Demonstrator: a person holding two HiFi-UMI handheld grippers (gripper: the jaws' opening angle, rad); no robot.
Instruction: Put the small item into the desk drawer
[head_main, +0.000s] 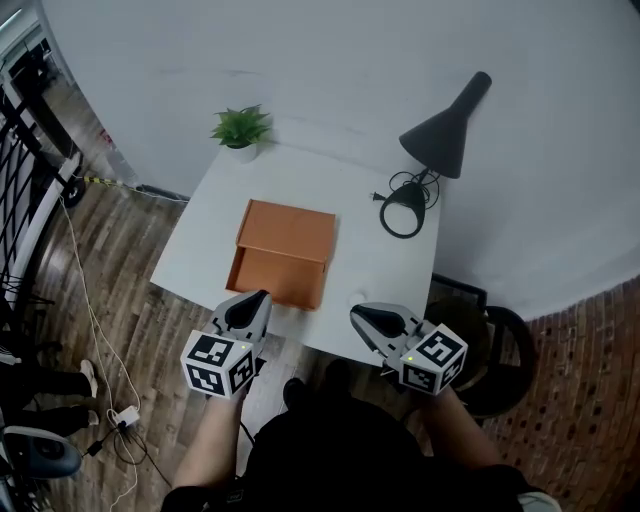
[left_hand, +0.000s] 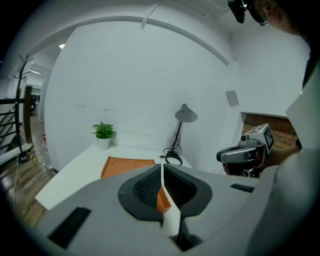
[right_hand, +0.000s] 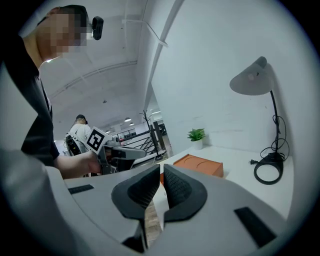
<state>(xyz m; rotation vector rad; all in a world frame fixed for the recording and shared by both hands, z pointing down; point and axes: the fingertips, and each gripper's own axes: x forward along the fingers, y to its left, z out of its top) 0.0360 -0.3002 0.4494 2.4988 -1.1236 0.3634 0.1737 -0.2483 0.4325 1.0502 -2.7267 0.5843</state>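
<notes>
An orange desk organiser (head_main: 290, 232) sits in the middle of the white table (head_main: 200, 240), and its drawer (head_main: 272, 277) is pulled out towards me. A small pale round item (head_main: 357, 299) seems to lie near the table's front edge, too faint to identify. My left gripper (head_main: 258, 298) hovers at the front edge just below the drawer, shut and empty. My right gripper (head_main: 358, 315) is at the front edge to the drawer's right, also shut and empty. The left gripper view shows closed pads (left_hand: 150, 187) in front of the organiser (left_hand: 127, 165). The right gripper view shows the same (right_hand: 161, 177).
A potted plant (head_main: 241, 128) stands at the table's back left. A dark desk lamp (head_main: 448, 130) with a round base and coiled cord (head_main: 405, 210) is at the back right. A dark chair (head_main: 495, 350) stands right of the table. Cables (head_main: 100, 340) run over the wood floor at left.
</notes>
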